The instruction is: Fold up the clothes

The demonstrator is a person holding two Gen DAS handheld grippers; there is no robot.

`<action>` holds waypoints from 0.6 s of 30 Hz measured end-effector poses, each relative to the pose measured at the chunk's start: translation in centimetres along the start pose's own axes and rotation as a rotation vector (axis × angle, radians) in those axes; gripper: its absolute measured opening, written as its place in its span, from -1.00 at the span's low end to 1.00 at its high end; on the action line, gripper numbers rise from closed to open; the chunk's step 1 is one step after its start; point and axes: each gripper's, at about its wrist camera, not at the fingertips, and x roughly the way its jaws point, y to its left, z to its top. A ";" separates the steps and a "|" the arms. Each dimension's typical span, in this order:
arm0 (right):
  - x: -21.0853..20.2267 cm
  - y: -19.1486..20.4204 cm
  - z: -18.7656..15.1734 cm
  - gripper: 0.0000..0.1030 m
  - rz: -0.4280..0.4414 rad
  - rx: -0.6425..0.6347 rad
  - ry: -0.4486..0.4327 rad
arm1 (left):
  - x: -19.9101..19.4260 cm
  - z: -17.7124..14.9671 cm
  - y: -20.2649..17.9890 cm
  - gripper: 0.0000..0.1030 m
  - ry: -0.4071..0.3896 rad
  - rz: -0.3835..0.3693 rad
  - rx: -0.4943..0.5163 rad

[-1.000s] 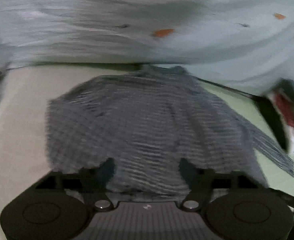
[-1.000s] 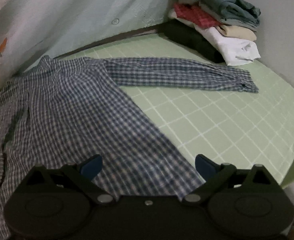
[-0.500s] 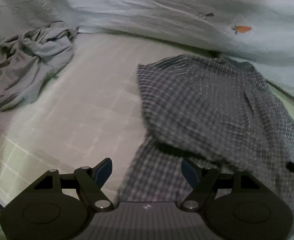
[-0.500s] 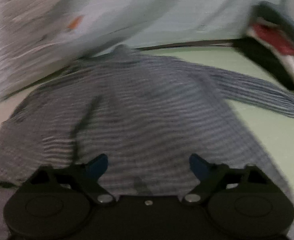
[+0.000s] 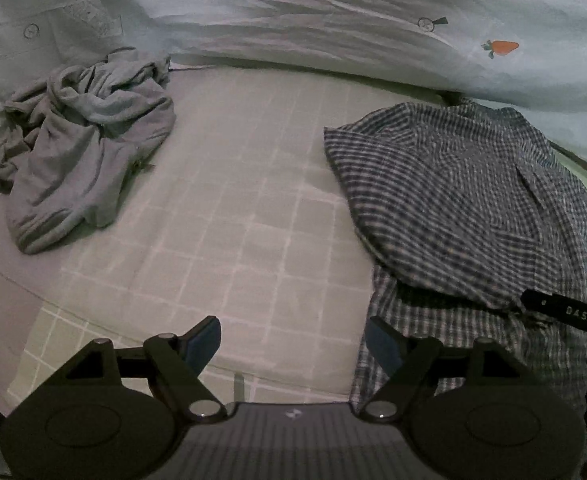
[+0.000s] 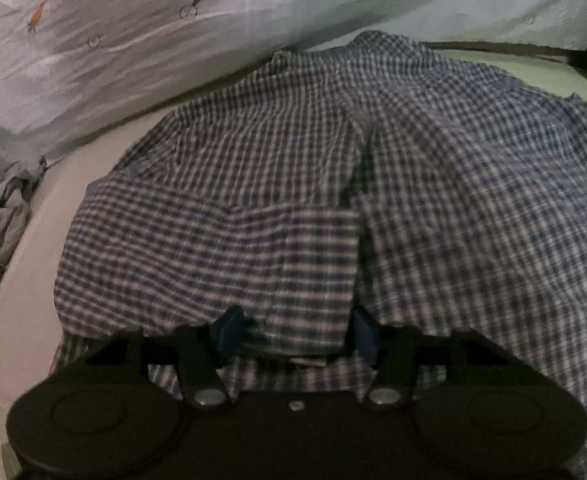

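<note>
A blue-and-white checked shirt (image 5: 473, 208) lies on the bed, its left side folded over the body. My left gripper (image 5: 293, 344) is open over the bare sheet just left of the shirt's hem, with nothing between its fingers. In the right wrist view the shirt (image 6: 333, 200) fills the frame. My right gripper (image 6: 297, 332) is low over the folded edge and its jaws are closing, with checked cloth lying between the blue pads (image 6: 363, 332). One black arm of the right gripper (image 5: 565, 312) shows over the shirt in the left wrist view.
A crumpled grey garment (image 5: 81, 152) lies at the far left of the bed. A pale blanket with carrot prints (image 5: 333, 20) runs along the back. The grid-patterned sheet (image 5: 233, 220) stretches between the two garments. Green sheet (image 6: 533, 68) shows beyond the shirt.
Both views swung left. The left gripper went from over the shirt to the bare sheet beside it. The right gripper left the sleeve side for the shirt's body, and its jaws narrowed.
</note>
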 end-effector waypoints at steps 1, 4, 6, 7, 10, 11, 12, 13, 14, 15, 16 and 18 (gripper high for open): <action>0.1 0.2 0.0 -0.13 -0.001 -0.007 -0.003 | 0.1 0.1 0.0 0.56 0.000 -0.002 0.002; -0.3 0.5 0.2 -0.67 -0.007 -0.055 -0.004 | 0.1 0.3 -0.3 0.56 -0.014 -0.008 0.001; -1.2 0.8 0.6 -0.88 -0.013 -0.113 -0.037 | 0.0 0.5 -0.7 0.56 -0.027 -0.010 -0.004; -1.7 0.9 0.9 -0.88 -0.015 -0.144 -0.054 | 0.0 0.6 -1.0 0.56 -0.031 -0.012 -0.006; -3.4 0.7 2.0 -0.90 -0.014 -0.204 -0.125 | 0.2 0.6 -2.5 0.56 -0.025 -0.019 -0.001; -4.0 0.3 2.5 -0.90 -0.011 -0.212 -0.147 | 0.2 0.6 -3.2 0.56 -0.020 -0.017 0.005; -4.5 -0.2 3.1 -0.90 -0.007 -0.213 -0.167 | 0.3 0.5 -3.9 0.56 -0.016 -0.018 0.011; -5.1 -0.6 3.6 -0.90 -0.003 -0.214 -0.187 | 0.4 0.3 -4.7 0.57 -0.012 -0.023 0.015; -5.7 -1.3 4.2 -0.90 0.002 -0.209 -0.206 | 0.4 0.0 -5.5 0.57 -0.007 -0.029 0.017; -6.3 -2.1 4.8 -0.90 0.003 -0.202 -0.225 | 0.5 -0.3 -6.3 0.57 -0.001 -0.034 0.018; -6.8 -2.9 5.4 -0.90 0.002 -0.195 -0.243 | 0.6 -0.5 -7.2 0.57 0.006 -0.036 0.019; -7.7 -4.9 6.8 -0.90 -0.011 -0.173 -0.277 | 0.6 -1.0 -8.8 0.57 0.011 -0.034 0.016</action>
